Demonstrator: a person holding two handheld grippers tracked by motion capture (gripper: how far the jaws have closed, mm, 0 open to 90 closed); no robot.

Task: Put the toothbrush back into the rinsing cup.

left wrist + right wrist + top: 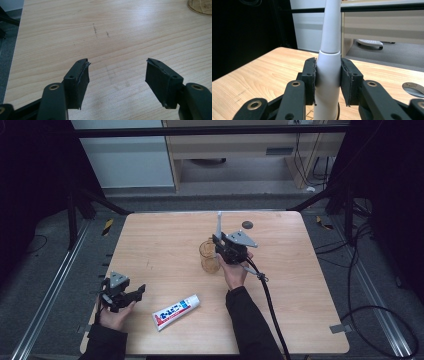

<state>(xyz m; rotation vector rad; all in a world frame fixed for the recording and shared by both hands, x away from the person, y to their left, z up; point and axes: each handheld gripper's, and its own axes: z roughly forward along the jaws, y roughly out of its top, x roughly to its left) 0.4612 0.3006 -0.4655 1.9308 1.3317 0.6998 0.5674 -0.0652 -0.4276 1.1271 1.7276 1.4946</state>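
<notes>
Toothbrush (328,67) upright, clamped in right gripper (328,80), above cup (208,256)

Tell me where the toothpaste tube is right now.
In the high view the toothpaste tube lies flat near the table's front edge, between the person's forearms, just right of the left gripper.

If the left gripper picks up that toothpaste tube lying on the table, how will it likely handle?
The toothpaste tube lies flat near the table's front edge, so it probably won't roll. It looks plump and soft-walled, so it would likely dent under the pads and sag slightly if gripped at one end. Its glossy skin may be slippery.
</notes>
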